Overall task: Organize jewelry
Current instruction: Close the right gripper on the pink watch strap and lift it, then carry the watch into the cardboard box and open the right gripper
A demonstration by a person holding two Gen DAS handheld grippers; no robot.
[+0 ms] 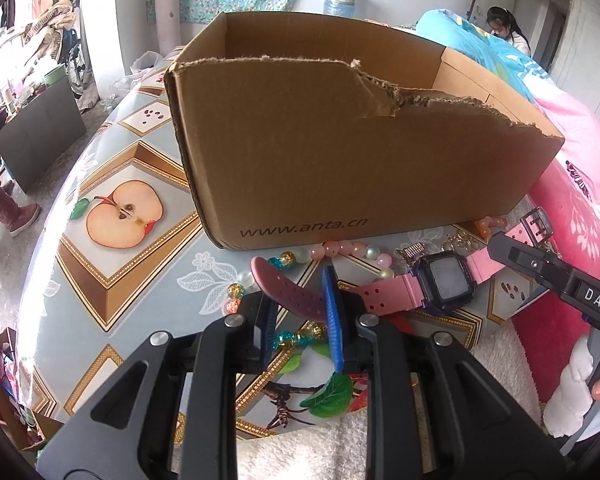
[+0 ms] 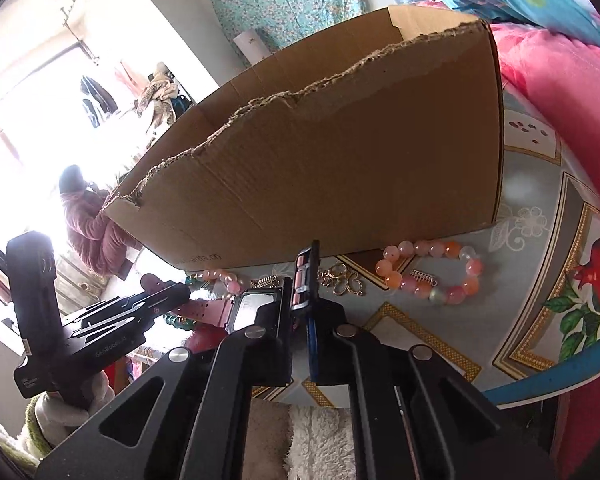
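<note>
Patterned counter (image 1: 112, 280): both grippers' jaws clamp pink watch (image 1: 446, 284) straps; next, lift into cardboard box (image 1: 320, 152) (12 o'clock).

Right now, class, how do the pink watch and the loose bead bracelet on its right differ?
The watch has flat pink straps and a dark square face; the bracelet is a ring of round pink, orange and pale beads. The watch is held at both straps by the left gripper and right gripper; the bracelet lies untouched. Both sit before the cardboard box.
</note>
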